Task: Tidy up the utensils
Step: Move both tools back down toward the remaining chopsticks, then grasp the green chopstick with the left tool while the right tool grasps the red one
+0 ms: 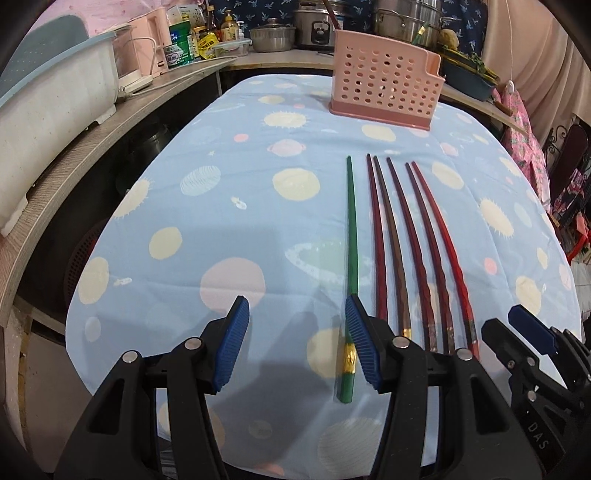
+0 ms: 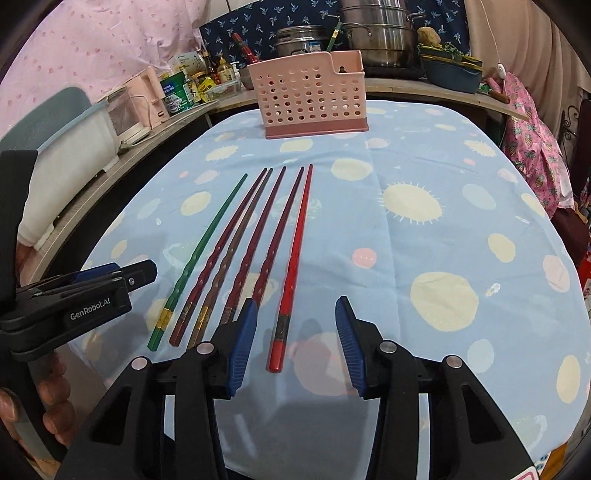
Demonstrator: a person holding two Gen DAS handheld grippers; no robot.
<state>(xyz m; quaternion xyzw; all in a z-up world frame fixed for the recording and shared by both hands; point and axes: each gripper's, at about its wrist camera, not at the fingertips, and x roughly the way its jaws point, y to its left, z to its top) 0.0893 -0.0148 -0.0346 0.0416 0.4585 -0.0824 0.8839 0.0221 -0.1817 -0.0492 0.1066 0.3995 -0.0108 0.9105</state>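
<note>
Several chopsticks lie side by side on the blue patterned tablecloth (image 1: 229, 229): one green chopstick (image 1: 351, 236) at the left, dark red and brown ones (image 1: 402, 251) beside it, and a bright red chopstick (image 2: 293, 266) at the right. A pink perforated utensil holder (image 1: 386, 79) stands at the table's far side, also in the right wrist view (image 2: 310, 98). My left gripper (image 1: 295, 343) is open, its right finger over the green chopstick's handle end. My right gripper (image 2: 293, 343) is open, with the bright red chopstick's handle end between its fingers.
A wooden counter (image 1: 92, 147) runs along the left and back with a white dish tub (image 1: 44, 103), bottles, pots (image 1: 273, 37) and a steel steamer (image 2: 376, 33). The table edge drops off at the left and right.
</note>
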